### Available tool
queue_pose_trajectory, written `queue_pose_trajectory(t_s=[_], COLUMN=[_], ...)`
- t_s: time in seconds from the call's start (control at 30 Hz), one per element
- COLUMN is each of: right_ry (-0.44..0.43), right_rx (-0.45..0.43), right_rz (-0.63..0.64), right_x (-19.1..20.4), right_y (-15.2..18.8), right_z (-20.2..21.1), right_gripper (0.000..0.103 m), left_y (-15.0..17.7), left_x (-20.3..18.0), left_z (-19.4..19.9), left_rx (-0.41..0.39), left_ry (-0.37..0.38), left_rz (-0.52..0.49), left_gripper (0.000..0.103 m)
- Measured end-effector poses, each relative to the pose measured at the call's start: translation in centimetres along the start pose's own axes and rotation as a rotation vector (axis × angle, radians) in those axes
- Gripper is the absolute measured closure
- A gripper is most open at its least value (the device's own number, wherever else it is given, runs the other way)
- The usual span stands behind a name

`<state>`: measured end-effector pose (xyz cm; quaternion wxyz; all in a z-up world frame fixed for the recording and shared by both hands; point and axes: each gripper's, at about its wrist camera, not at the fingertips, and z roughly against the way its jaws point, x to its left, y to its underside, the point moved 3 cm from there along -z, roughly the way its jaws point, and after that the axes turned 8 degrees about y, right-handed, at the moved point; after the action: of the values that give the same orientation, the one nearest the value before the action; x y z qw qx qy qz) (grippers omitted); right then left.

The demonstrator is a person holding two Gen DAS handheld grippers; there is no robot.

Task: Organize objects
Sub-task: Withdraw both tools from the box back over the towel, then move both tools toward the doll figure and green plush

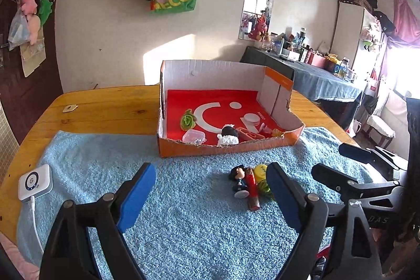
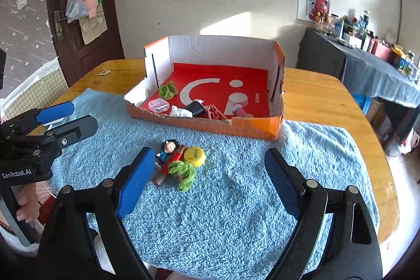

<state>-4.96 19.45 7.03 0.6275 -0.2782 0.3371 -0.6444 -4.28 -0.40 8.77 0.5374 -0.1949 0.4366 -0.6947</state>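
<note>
On the blue towel (image 1: pixel 183 227) lies a small pile: a dark-haired figurine (image 1: pixel 240 181), a red lighter (image 1: pixel 252 190), a yellow cap (image 1: pixel 260 171) and a green fuzzy piece (image 1: pixel 263 186). My left gripper (image 1: pixel 211 188) is open, and the pile lies just ahead of its right finger. The right gripper (image 2: pixel 210 175) is also open, with the figurine (image 2: pixel 168 148), lighter (image 2: pixel 170 164), cap (image 2: pixel 194 155) and green piece (image 2: pixel 183 172) close to its left finger. Neither grips anything. Behind stands the orange cardboard box (image 1: pixel 228 146) with a red floor, holding several small items.
A white device (image 1: pixel 35 181) with a cable lies at the towel's left edge. A small tag (image 1: pixel 69 108) rests on the wooden table (image 1: pixel 105 106). The right gripper (image 1: pixel 328 158) shows at the right of the left wrist view. A cluttered side table (image 2: pixel 380 70) stands beyond.
</note>
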Motion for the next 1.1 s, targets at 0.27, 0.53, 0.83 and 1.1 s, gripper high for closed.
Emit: queue_pose_trajectory(t_s=[0.27,0.53,0.83,1.1], right_ry=[0.026,0.019,0.017,-0.003], right_rx=[0.002,0.043,0.084,0.124], right_rz=[-0.023,-0.042,-0.025,0.014], right_x=[0.0,0.2,0.3,0.7], right_y=[2.1,3.9,4.7,5.0], right_z=[-0.3,-2.0,-3.9,-6.0], right_gripper=[0.017,0.017,0.017,0.017], left_y=[1.8,3.4,3.7,3.9], left_x=[-0.3,0.1,0.7,1.2], left_z=[-0.7,-2.5,-3.8,-6.5], left_rx=[0.005,0.058,0.093,0.203], left_ry=[-0.044,-0.049,-0.051,0.012], left_rz=[-0.011,0.004,0.015,-0.012], left_gripper=[0.008,0.008,0.008,0.008])
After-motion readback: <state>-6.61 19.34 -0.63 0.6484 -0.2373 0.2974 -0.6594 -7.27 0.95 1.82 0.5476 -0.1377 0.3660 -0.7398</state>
